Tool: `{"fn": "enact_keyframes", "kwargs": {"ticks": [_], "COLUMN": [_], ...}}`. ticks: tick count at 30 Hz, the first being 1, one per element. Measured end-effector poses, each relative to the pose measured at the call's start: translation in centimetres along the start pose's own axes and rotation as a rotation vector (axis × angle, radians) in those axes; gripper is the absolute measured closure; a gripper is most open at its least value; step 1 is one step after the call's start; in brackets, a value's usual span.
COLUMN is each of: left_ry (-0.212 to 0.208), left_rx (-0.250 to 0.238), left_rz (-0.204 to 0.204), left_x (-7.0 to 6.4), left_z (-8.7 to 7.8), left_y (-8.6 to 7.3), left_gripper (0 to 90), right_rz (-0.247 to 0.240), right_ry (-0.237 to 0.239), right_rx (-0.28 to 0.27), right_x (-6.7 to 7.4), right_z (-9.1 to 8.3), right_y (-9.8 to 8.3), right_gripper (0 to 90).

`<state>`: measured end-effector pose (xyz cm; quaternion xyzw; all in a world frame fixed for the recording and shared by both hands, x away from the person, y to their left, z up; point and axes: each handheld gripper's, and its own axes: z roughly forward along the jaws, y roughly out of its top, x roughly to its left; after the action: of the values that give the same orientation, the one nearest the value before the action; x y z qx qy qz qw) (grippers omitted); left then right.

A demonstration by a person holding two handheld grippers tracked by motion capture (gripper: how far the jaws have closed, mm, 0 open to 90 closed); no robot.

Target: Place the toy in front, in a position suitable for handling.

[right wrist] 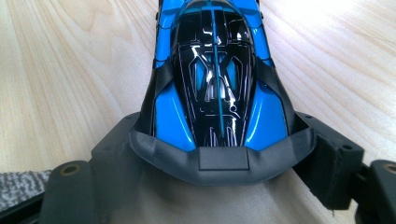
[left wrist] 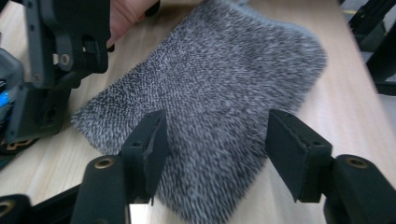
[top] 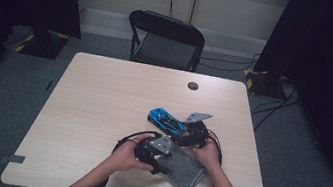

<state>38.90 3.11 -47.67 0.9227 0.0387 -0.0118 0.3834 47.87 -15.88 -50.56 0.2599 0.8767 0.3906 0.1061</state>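
A blue and black toy car (top: pixel 166 119) stands on the wooden table (top: pixel 96 107), right of centre. My right gripper (top: pixel 178 132) is shut on its rear end; in the right gripper view the jaws press both flanks of the car (right wrist: pixel 217 84). Just in front of it lies a grey fuzzy cloth (top: pixel 187 170), flat near the table's front edge. My left gripper (top: pixel 164 156) hovers at the cloth's left end. In the left gripper view its jaws (left wrist: pixel 217 149) stand apart above the cloth (left wrist: pixel 224 84), not pinching it. The right gripper (left wrist: pixel 51 60) sits close at the upper left there.
A black folding chair (top: pixel 167 43) stands behind the table's far edge. A small round black cap (top: pixel 193 85) sits in the tabletop near the back. Cables trail from both grippers toward the front edge. Dark curtains and stands flank the table.
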Motion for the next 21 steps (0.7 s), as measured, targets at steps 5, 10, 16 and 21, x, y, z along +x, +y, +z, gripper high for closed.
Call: {"fn": "enact_keyframes", "kwargs": {"ticks": [5, 10, 16, 21], "left_ry": [-0.009, -0.011, -0.015, -0.033], "left_rx": [0.015, 0.051, 0.040, 0.062], "left_rz": [0.042, 0.030, -0.066, -0.145], "left_x": [0.30, 0.14, 0.35, 0.25], "left_z": [0.72, 0.98, 0.73, 0.11], "left_y": [0.31, 0.26, -0.16, -0.45], "left_gripper": [40.8, 43.8, 59.8, 74.2], "right_rz": [0.000, 0.000, 0.000, 0.000], "right_ry": [0.000, 0.000, 0.000, 0.000], "right_rx": [0.000, 0.001, 0.000, 0.000], "right_x": [0.00, 0.00, 0.00, 0.00], "right_z": [0.00, -0.01, 0.00, 0.00], "right_y": [0.00, 0.00, 0.00, 0.00], "right_gripper": [23.7, 23.7, 23.7, 23.7]}}
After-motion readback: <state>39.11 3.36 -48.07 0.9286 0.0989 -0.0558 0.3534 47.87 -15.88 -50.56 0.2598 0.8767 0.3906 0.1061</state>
